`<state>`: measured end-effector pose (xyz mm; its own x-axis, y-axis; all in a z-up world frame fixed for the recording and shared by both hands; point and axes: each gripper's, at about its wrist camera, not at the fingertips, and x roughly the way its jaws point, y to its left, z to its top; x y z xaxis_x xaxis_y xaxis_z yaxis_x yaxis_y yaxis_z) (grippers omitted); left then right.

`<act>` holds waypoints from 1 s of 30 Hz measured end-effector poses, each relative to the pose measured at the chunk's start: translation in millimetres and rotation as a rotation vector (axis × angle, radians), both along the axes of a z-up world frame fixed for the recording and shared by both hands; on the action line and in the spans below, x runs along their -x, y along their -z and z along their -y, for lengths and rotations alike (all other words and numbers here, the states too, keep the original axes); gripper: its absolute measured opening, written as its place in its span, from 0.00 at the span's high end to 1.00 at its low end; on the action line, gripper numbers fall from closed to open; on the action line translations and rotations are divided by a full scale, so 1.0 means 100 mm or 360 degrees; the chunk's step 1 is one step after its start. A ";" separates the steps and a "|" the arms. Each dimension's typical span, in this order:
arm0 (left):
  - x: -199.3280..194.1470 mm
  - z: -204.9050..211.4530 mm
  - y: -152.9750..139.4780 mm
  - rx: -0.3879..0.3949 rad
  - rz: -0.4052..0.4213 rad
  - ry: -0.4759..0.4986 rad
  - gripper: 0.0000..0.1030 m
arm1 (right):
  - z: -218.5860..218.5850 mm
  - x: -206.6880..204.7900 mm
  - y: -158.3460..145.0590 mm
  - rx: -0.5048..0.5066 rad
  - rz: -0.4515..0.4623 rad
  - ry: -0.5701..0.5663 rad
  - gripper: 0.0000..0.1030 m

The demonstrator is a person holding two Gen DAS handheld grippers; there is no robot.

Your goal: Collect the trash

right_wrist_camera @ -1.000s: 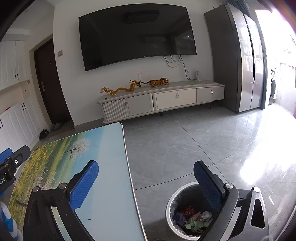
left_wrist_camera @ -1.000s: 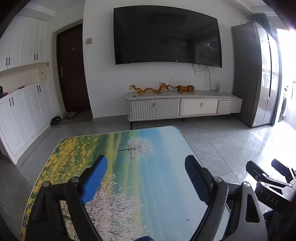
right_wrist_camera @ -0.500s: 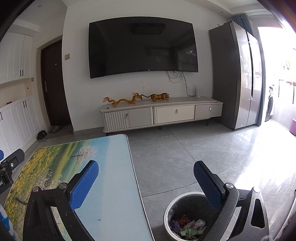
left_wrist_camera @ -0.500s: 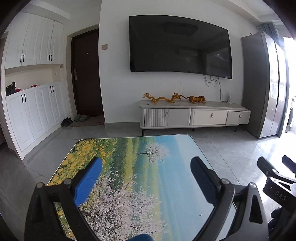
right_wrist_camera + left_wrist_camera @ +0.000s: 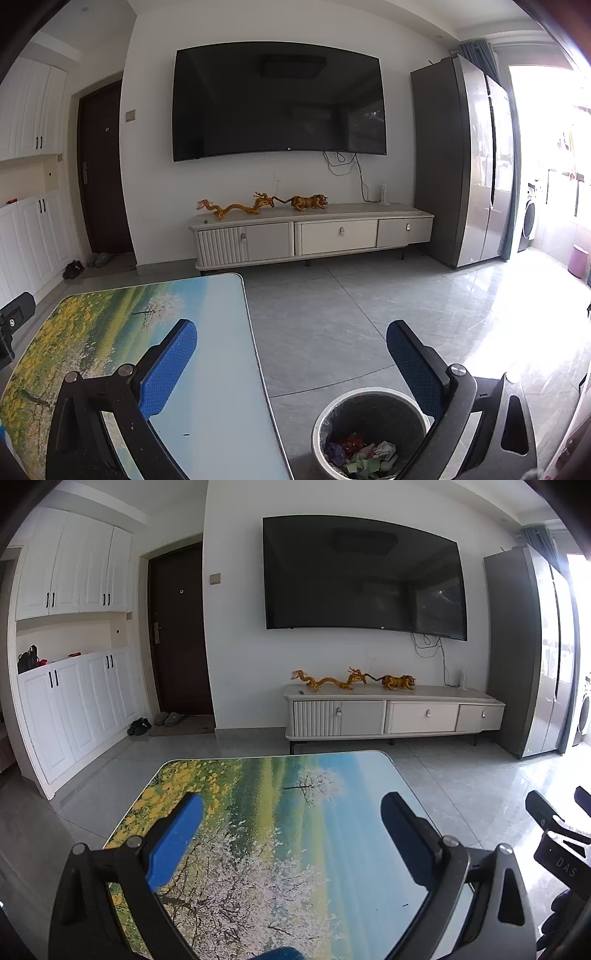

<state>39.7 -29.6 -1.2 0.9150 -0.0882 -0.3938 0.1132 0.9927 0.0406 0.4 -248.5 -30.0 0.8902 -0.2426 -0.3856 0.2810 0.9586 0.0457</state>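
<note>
While trash (image 5: pixel 364 456) lay in the bin (image 5: pixel 369 397), both grippers, left (image 5: pixel 291 830) and right (image 5: pixel 291 350), hung spread wide, holding nothing, over the table (image 5: pixel 288 805).

Landscape-printed rectangular table (image 5: pixel 207 369) in foreground; round lined trash bin (image 5: pixel 369 410) on floor just right of it, crumpled scraps (image 5: pixel 362 458) inside. Low drawered TV cabinet (image 5: pixel 391 716) behind, against wall, under wall-mounted flat television (image 5: pixel 362 576). Tall grey refrigerator (image 5: pixel 461 166) right of cabinet.
</note>
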 end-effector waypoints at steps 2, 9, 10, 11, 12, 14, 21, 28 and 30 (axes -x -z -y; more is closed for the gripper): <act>-0.02 0.01 0.01 0.0009 -0.0019 0.0009 0.05 | 0.02 0.00 0.01 -0.0010 -0.0002 0.0006 0.00; -0.04 0.06 0.05 -0.0005 -0.0029 0.0019 0.05 | 0.08 0.00 0.06 -0.0018 -0.0014 0.0035 0.00; -0.05 0.08 0.06 -0.0011 -0.0029 0.0018 0.05 | 0.08 0.00 0.07 -0.0014 -0.0014 0.0037 0.00; -0.05 0.09 0.06 -0.0015 -0.0029 0.0016 0.05 | 0.08 0.00 0.07 -0.0005 -0.0014 0.0039 0.00; -0.05 0.10 0.07 -0.0020 -0.0030 0.0015 0.05 | 0.06 0.01 0.08 0.0003 -0.0013 0.0043 0.00; -0.06 0.12 0.09 -0.0029 -0.0033 0.0014 0.05 | 0.06 0.00 0.08 0.0005 -0.0011 0.0049 0.00; -0.04 0.13 0.10 -0.0062 -0.0019 0.0006 0.05 | 0.10 0.04 0.09 -0.0023 -0.0005 0.0056 0.00; 0.01 0.12 0.06 -0.0072 0.0012 -0.0001 0.01 | 0.13 0.06 0.05 -0.0045 0.0006 0.0053 0.00; 0.02 0.11 0.04 -0.0066 0.0025 -0.0004 0.01 | 0.13 0.07 0.04 -0.0047 0.0014 0.0052 0.00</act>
